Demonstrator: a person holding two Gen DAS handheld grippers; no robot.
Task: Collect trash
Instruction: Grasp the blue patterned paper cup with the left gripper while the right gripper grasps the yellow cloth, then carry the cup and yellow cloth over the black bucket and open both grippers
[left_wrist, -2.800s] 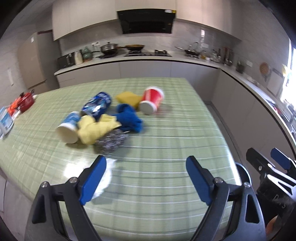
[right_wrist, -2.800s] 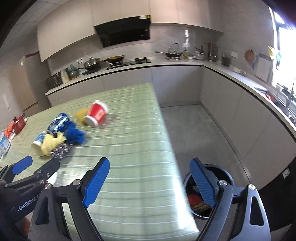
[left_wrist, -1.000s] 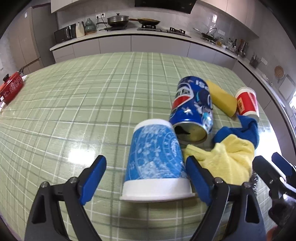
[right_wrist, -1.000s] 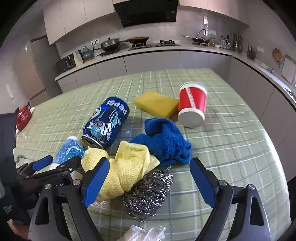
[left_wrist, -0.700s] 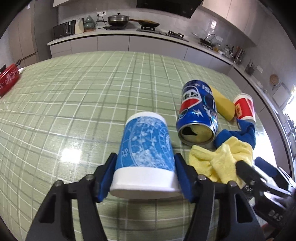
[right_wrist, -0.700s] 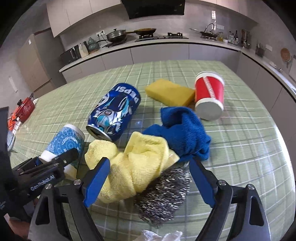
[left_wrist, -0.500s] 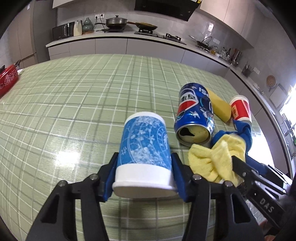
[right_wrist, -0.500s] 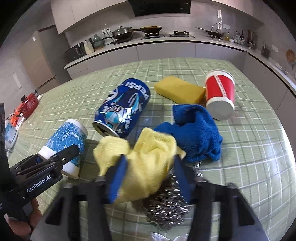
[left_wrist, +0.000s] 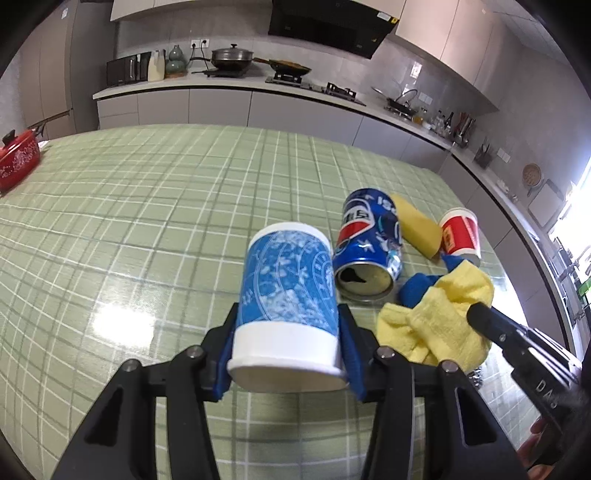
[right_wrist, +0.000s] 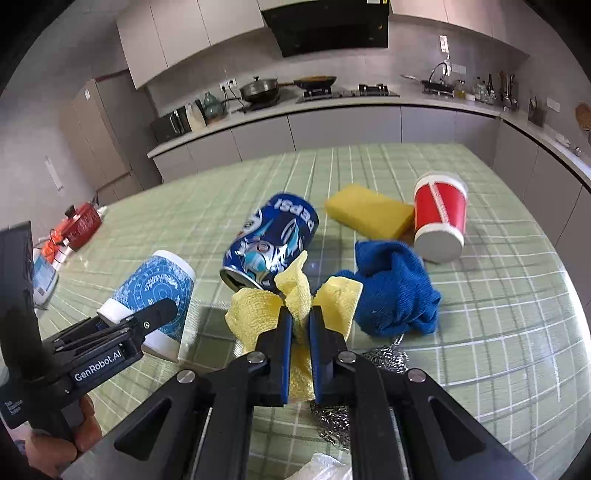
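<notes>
Already the blue-and-white patterned paper cup (left_wrist: 290, 295) lies on its side between the pads of the left claw (left_wrist: 286, 354), its long axis running straight away from the claw and its white rim end nearest the camera. The jaws have just been closing and now press on both flanks of the cup. Just beside it on the right, the crumpled yellow cloth (right_wrist: 291, 295) is bunched in the right claw (right_wrist: 301, 332), whose jaws have likewise just closed and stand nearly together, pinching a fold. Further out on the green checked tabletop (left_wrist: 147, 206) lie a dented blue Pepsi can (right_wrist: 273, 236), a blue towel (right_wrist: 391, 291), a yellow sponge (right_wrist: 369, 214) and a tipped red paper cup (right_wrist: 439, 221). Steel wool (right_wrist: 384, 358) rests under the cloth. Both claws carry a piece, so lifting clear looks next.
</notes>
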